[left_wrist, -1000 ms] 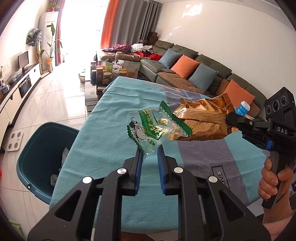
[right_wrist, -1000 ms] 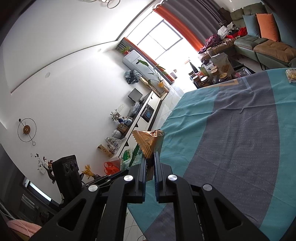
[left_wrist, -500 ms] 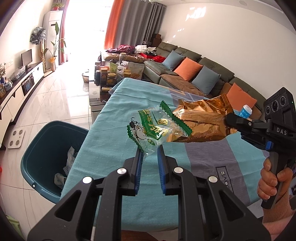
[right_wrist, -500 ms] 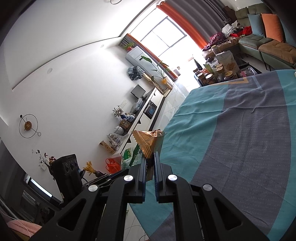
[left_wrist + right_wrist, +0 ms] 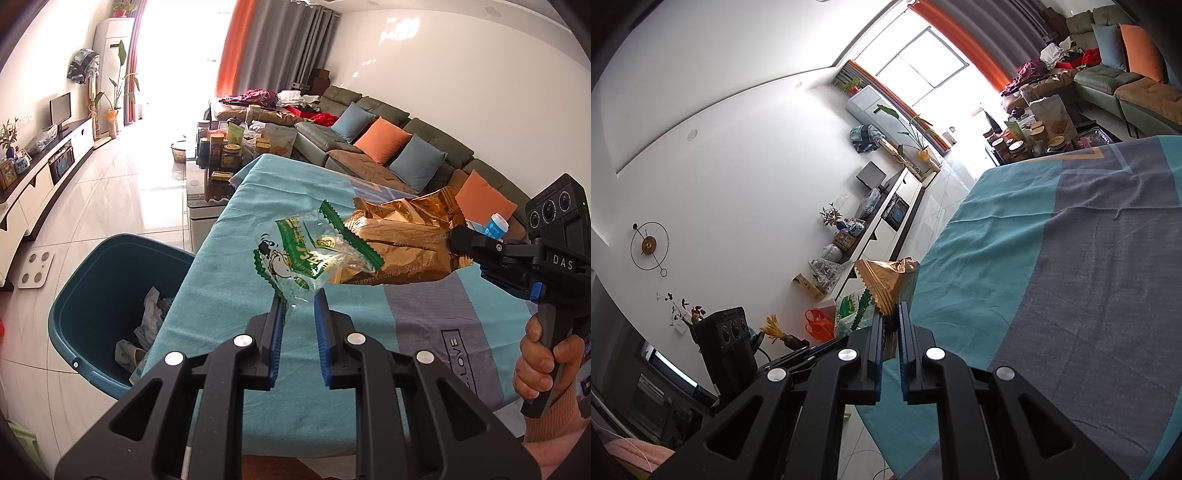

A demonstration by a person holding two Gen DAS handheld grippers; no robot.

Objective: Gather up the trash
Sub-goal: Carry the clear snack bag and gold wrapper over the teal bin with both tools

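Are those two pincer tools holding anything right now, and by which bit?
Yes. The left gripper pinches the green wrapper by its clear bottom corner; the right gripper clamps the gold bag by one end edge.

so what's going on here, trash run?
Yes. A person holds a tool in each hand. The left tool pinches a green wrapper; the right tool is shut on a gold bag. Both are held up over the table, not yet over the bin on the floor to the left, which already holds some crumpled trash.
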